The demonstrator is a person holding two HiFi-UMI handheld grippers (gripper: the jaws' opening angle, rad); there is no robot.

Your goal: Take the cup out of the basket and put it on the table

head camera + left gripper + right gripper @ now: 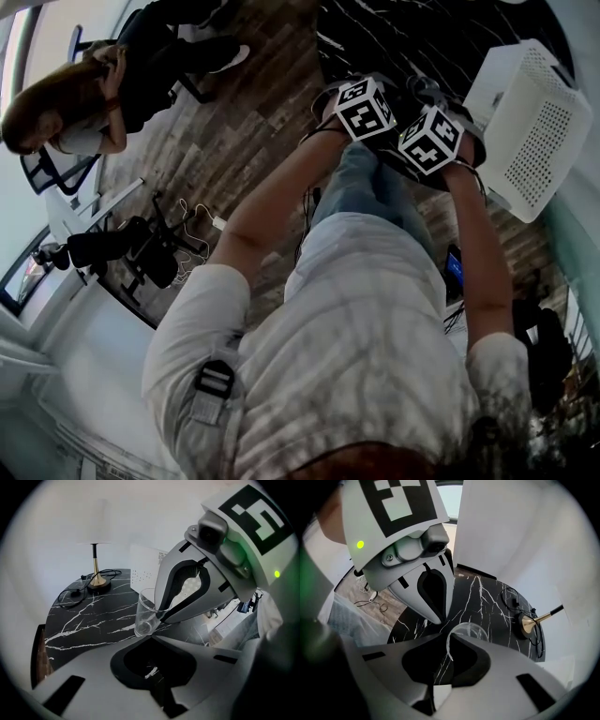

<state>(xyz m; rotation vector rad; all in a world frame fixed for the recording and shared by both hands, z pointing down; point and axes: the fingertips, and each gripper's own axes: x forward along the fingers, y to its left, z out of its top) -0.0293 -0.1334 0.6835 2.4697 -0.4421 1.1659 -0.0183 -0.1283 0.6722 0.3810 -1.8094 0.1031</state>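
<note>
White basket (pixel 534 122) stands right of both grippers. Left gripper view: the left gripper (pixel 151 641) is closed on nothing, likely standing by. Right gripper view: the right gripper (pixel 452 644) pinches the glass cup (pixel 464 631) by its rim over the marble table (pixel 487 597), base free for set-down.

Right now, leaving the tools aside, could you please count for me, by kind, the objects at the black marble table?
Clear cup: 1
Lamp: 1
White basket: 1
Total: 3
</note>
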